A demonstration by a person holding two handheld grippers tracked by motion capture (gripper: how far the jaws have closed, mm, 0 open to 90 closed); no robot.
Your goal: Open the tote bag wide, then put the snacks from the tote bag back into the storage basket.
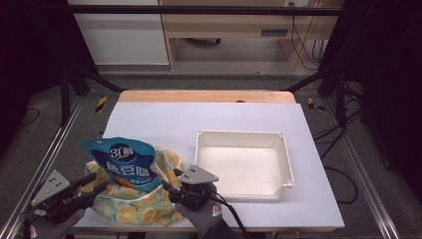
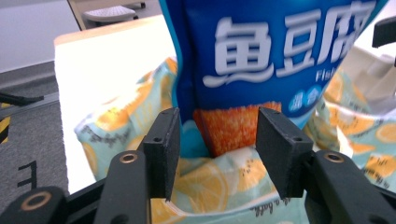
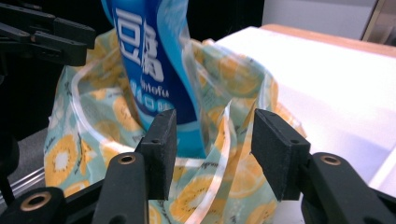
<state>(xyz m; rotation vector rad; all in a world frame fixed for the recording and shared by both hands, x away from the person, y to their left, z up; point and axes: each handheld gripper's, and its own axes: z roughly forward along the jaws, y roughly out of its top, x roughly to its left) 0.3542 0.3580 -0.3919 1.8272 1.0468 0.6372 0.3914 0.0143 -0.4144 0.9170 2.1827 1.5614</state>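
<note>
Standing half inside the orange-print bag (image 1: pixel 134 201) left of the white tray (image 1: pixel 242 164), the blue snack pouch (image 1: pixel 124 162) looks packed; both grippers (image 1: pixel 92 191) (image 1: pixel 171 189) gape, holding nothing; closing remains.

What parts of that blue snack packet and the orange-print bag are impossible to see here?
- Blue snack packet: its bottom is hidden inside the orange-print bag in the high view.
- Packet top: cut off by the upper edge in both gripper views.
- Bag's inside: screened by the packet and the bag's own folds.
- Bag's near edge: hidden behind the left gripper and right gripper.
</note>
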